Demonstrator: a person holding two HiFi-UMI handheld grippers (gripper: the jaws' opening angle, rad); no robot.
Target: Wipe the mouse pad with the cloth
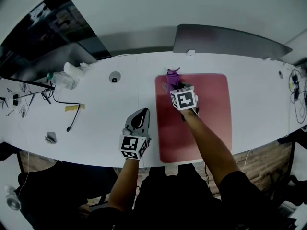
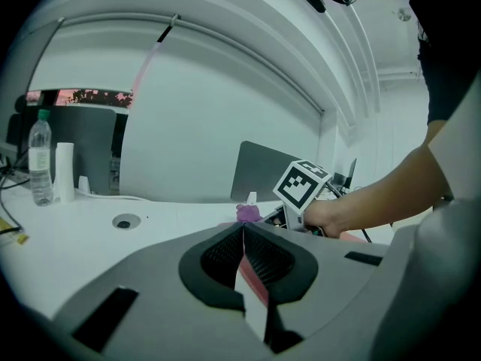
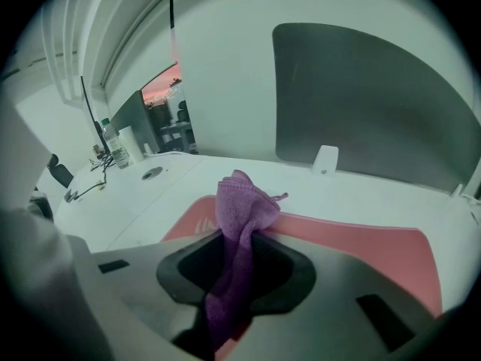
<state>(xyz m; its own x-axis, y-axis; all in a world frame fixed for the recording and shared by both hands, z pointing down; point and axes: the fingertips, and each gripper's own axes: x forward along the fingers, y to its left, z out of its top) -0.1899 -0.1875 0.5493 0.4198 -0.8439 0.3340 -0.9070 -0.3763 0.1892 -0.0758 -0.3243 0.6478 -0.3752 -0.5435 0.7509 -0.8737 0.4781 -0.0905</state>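
Fuzzy purple cloth (image 3: pixel 242 210), matt pink mouse pad (image 1: pixel 211 114), seemingly smooth white table (image 1: pixel 105 123)

The mouse pad (image 1: pixel 204 123) lies on the table (image 1: pixel 105 111), right of centre. The cloth (image 1: pixel 172 76) sits on its far left corner, in the right gripper (image 1: pixel 176 87). The left gripper (image 1: pixel 140 114) is just left of the pad, and a water bottle (image 1: pixel 62 79) stands far left

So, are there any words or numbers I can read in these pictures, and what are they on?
None can be read.
Right gripper marker cube: black-and-white squares, no letters.
Left gripper marker cube: the same.
Mouse pad: pale mark near its corner, too blurred.
Water bottle: any print too small.
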